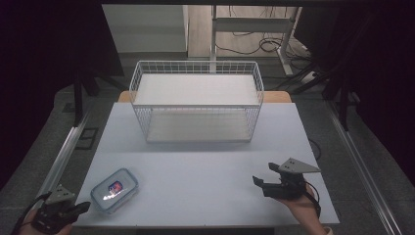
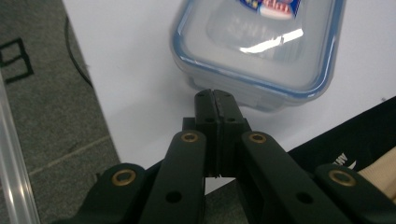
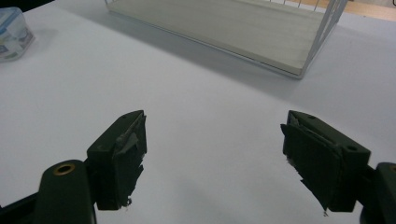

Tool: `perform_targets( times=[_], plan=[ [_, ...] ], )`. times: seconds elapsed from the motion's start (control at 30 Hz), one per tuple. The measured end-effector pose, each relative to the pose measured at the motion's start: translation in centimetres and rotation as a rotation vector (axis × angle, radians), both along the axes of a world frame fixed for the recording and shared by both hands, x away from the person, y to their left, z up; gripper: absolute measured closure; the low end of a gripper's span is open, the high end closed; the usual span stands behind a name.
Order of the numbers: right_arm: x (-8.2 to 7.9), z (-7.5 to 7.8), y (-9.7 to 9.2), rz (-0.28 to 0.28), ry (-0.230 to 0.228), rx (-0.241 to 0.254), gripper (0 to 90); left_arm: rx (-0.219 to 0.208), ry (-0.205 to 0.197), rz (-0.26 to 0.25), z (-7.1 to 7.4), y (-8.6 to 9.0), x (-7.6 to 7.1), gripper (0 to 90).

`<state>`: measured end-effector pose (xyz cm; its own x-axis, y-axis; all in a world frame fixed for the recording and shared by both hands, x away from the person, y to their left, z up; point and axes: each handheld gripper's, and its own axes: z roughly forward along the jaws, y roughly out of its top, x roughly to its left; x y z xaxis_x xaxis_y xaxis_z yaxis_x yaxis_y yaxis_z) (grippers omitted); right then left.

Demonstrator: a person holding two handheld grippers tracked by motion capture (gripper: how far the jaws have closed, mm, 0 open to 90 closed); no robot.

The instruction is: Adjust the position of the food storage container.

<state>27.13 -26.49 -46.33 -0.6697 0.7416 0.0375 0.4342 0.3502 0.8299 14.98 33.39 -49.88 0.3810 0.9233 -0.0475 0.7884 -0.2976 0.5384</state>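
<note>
Here we are looking down on a pale table [image 1: 205, 186] with a white wire basket [image 1: 195, 100] sitting at its far middle, a flat light board lying inside it. Near the table's front left corner we are seeing a clear lidded container [image 1: 114, 190] with a blue seal round its rim and a small coloured label on the lid, light glaring off it.

The left gripper [image 1: 80, 208] is hovering at the front left corner, just beside the container and pointing toward it, a hand [image 1: 36, 223] holding it from below. In the left gripper view we are seeing its jaws pressed together with nothing between them, the left gripper [image 2: 216, 95] tips sitting just short of the container [image 2: 261, 42], by its near wall; we cannot tell whether they are touching it. A dark sleeve is showing at the lower right of that view.

The right gripper [image 1: 264, 176] is resting over the front right part of the table, well apart from the container, with the person's right hand [image 1: 306, 203] gripping it. In the right gripper view its jaws are standing wide apart and empty above bare table [image 3: 196, 140], worn padding [image 3: 128, 149] peeling on the inner faces. Beyond them we are seeing the basket [image 3: 322, 28] with its board [image 3: 224, 23], and the container [image 3: 11, 35] at the far left edge.
</note>
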Motion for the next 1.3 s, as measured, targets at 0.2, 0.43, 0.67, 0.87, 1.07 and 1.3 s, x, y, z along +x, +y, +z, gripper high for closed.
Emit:
perform_targets(
  times=[0.2,0.43,0.67,0.87,1.07,1.3],
  plan=[
    [0.1,-0.1,0.0,-0.006,0.007,-0.004,21.5,0.017,0.021,-0.009,-0.9,-0.6,0.4,90.0],
    [0.2,-0.1,-0.1,-0.011,0.008,-0.002,21.6,0.004,0.017,0.002,-1.3,-0.5,1.4,90.0],
    [0.2,-0.1,-0.1,-0.010,0.008,-0.003,21.6,-0.012,0.013,-0.025,-1.3,-1.3,3.2,90.0],
    [0.2,0.0,-0.2,-0.010,0.009,-0.001,21.6,0.000,0.018,-0.064,-1.1,-2.4,5.1,90.0],
    [0.2,-0.1,-0.2,-0.008,0.012,-0.004,21.6,-0.014,0.018,-0.082,-1.0,-3.0,6.9,90.0],
    [0.2,-0.2,-0.1,-0.003,0.021,-0.008,21.6,-0.018,0.019,-0.116,-0.9,-4.2,8.8,90.0]
  ],
)
